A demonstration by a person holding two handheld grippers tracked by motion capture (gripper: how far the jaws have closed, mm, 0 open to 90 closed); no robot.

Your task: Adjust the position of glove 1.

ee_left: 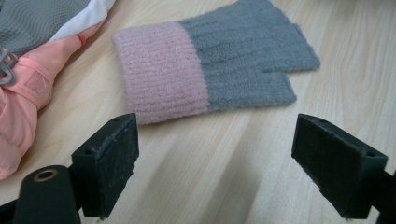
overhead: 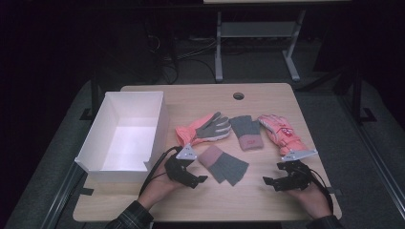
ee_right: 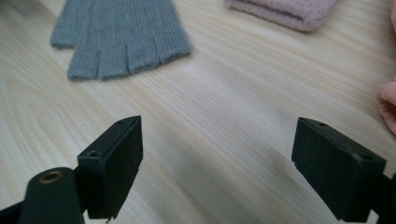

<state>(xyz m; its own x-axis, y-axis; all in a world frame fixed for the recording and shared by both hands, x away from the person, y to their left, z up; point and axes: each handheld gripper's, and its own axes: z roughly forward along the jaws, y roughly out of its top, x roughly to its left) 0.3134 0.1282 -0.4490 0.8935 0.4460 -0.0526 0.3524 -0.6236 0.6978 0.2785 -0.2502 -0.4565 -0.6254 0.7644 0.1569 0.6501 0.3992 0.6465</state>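
Near knit glove [overhead: 223, 165] lying flat just right of the white box [overhead: 125, 136], pink cuff pointing up toward the box's far end, grey fingers slanting away down and right. Left gripper [overhead: 196, 180] just below that cuff, jaws spread wide, nothing between them. Seen in the left gripper view, glove [ee_left: 210, 65] dead ahead, cuff nearest, long axis running across the jaws. Right gripper [overhead: 270, 182] farther from the box, equally wide and empty, facing the glove's fingertips [ee_right: 119, 35]. Left hand judged the closer for a cuff pick
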